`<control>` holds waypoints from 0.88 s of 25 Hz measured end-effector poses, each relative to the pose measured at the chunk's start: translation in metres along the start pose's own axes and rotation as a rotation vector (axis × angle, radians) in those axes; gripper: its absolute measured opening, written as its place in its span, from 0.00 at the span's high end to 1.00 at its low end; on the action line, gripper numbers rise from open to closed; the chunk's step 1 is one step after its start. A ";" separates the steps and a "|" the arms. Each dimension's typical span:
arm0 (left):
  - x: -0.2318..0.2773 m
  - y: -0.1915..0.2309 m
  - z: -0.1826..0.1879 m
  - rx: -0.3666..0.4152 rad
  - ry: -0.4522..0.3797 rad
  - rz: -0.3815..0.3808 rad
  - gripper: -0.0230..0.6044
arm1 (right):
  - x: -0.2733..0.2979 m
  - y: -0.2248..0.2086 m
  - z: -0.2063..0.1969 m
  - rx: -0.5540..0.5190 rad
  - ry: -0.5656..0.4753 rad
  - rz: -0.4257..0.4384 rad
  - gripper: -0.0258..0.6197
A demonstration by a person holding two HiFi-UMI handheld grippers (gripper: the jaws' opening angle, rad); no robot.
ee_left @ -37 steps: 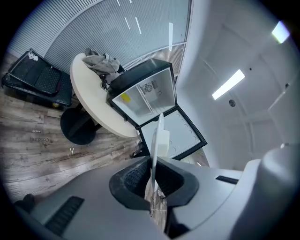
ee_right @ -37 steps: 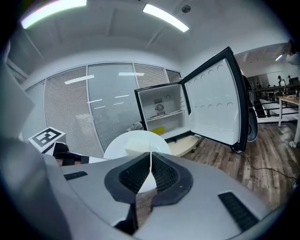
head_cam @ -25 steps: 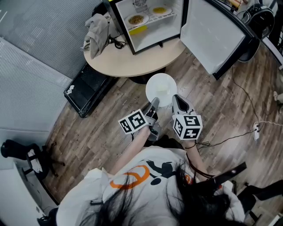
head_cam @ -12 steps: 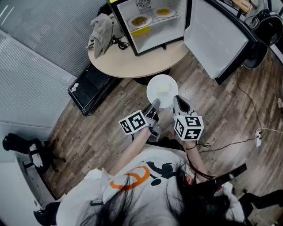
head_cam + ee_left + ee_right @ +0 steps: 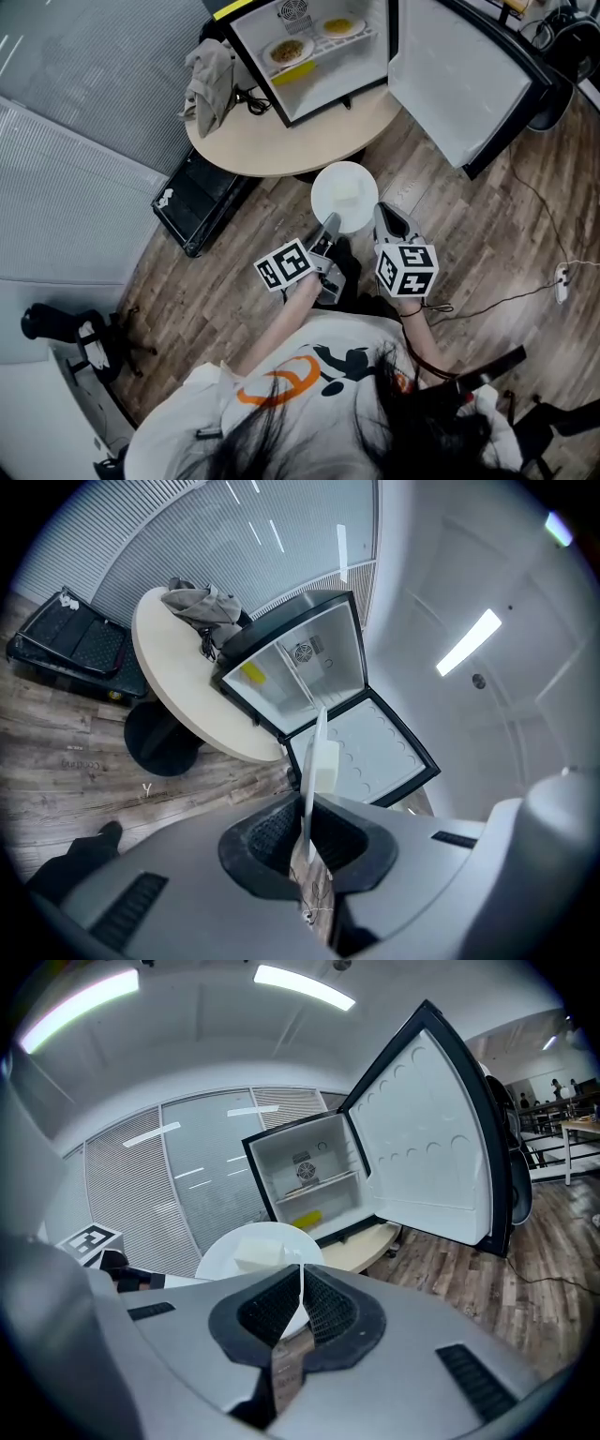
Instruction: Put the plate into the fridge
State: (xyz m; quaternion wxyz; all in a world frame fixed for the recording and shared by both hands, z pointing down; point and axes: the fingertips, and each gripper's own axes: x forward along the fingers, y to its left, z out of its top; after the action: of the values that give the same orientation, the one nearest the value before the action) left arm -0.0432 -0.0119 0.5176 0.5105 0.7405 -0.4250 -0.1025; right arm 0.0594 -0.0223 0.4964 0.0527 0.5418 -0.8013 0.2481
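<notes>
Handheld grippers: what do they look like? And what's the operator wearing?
Left gripper and right gripper: grey shells, black ribbed pads, each with a white cube of black square markers. White short-sleeved T-shirt, orange and black print.

Below me runs a wood-plank floor (image 5: 187,291). Ahead stands a round pale counter (image 5: 272,150) on a dark pedestal (image 5: 161,747), with a crumpled grey cloth (image 5: 211,70) at its left edge. A black case (image 5: 202,202) lies flat on the floor near walls of grey slatted blinds (image 5: 84,66). A black office chair (image 5: 66,328) sits to my left, and a thin cable (image 5: 487,298) trails to my right. Long strip lights (image 5: 305,986) glow on the white ceiling (image 5: 216,1026).
</notes>
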 end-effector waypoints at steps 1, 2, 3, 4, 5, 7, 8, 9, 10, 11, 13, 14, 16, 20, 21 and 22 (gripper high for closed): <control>0.005 0.002 0.003 -0.001 0.003 -0.001 0.92 | 0.005 -0.002 0.001 0.001 0.003 -0.003 0.92; 0.010 0.003 0.007 -0.003 0.004 -0.003 0.92 | 0.010 -0.003 0.002 0.000 0.008 -0.006 0.92; 0.015 0.005 0.012 -0.006 0.004 -0.005 0.92 | 0.015 -0.005 0.003 0.001 0.012 -0.009 0.92; 0.020 0.006 0.017 -0.008 0.005 -0.009 0.92 | 0.021 -0.006 0.004 0.001 0.015 -0.012 0.92; 0.025 0.007 0.023 -0.010 0.007 -0.013 0.92 | 0.027 -0.007 0.006 0.003 0.018 -0.015 0.92; 0.036 0.010 0.035 -0.014 0.011 -0.019 0.92 | 0.040 -0.011 0.011 0.006 0.022 -0.022 0.92; 0.042 0.012 0.041 -0.017 0.014 -0.021 0.92 | 0.047 -0.012 0.014 0.007 0.024 -0.025 0.92; 0.047 0.014 0.047 -0.020 0.015 -0.022 0.92 | 0.053 -0.013 0.017 0.007 0.026 -0.029 0.92; 0.052 0.016 0.053 -0.025 0.016 -0.024 0.92 | 0.060 -0.014 0.021 0.007 0.027 -0.032 0.92; 0.058 0.018 0.060 -0.029 0.016 -0.027 0.92 | 0.067 -0.014 0.025 0.007 0.028 -0.035 0.92; 0.069 0.022 0.076 -0.036 0.016 -0.032 0.92 | 0.082 -0.016 0.032 0.006 0.032 -0.042 0.92; 0.075 0.024 0.083 -0.039 0.017 -0.035 0.92 | 0.090 -0.016 0.035 0.007 0.035 -0.046 0.92; 0.085 0.029 0.096 -0.045 0.019 -0.040 0.92 | 0.104 -0.018 0.039 0.012 0.042 -0.054 0.92; 0.104 0.038 0.118 -0.059 0.030 -0.051 0.92 | 0.132 -0.016 0.045 0.027 0.057 -0.059 0.92; 0.109 0.040 0.123 -0.063 0.035 -0.056 0.92 | 0.139 -0.015 0.048 0.026 0.060 -0.061 0.92; 0.113 0.042 0.128 -0.065 0.041 -0.060 0.92 | 0.146 -0.015 0.050 0.024 0.064 -0.065 0.92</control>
State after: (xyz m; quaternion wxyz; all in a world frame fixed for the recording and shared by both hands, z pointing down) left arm -0.0699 -0.1854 0.5262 0.5397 0.7377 -0.3885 -0.1166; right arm 0.0221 -0.1721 0.5098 0.0796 0.5601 -0.7780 0.2730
